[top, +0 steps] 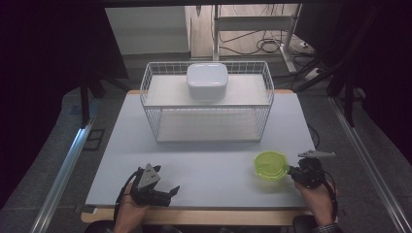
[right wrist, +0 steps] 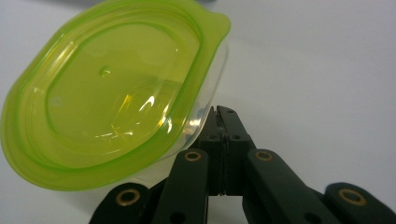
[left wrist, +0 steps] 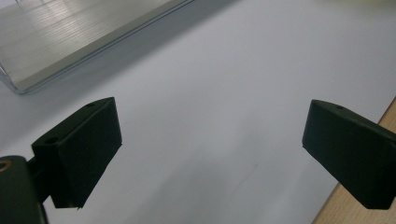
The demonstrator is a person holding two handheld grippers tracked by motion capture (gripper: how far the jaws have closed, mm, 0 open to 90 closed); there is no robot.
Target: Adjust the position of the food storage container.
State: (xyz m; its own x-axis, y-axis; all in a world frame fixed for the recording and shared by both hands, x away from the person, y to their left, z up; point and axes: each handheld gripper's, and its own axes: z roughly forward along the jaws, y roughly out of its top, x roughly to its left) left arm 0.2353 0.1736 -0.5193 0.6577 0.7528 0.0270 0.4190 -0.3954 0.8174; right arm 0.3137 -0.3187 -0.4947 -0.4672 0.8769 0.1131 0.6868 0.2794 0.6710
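Note:
A clear round container with a lime-green lid (top: 270,165) is at the table's front right. My right gripper (top: 291,171) is at its right edge. In the right gripper view the container (right wrist: 112,93) looks tilted and close, and the jaws of the right gripper (right wrist: 223,122) are pressed together at its rim, shut on the edge. My left gripper (top: 165,193) is low over the table near the front left. Its jaws stand wide apart, with nothing but bare white tabletop between them (left wrist: 210,154).
A white wire basket rack (top: 206,102) stands at the back middle of the table, with a white lidded box (top: 207,80) on its upper shelf. The rack's lower board (left wrist: 70,37) lies ahead of the left gripper. The table's wooden front edge (left wrist: 387,116) is close.

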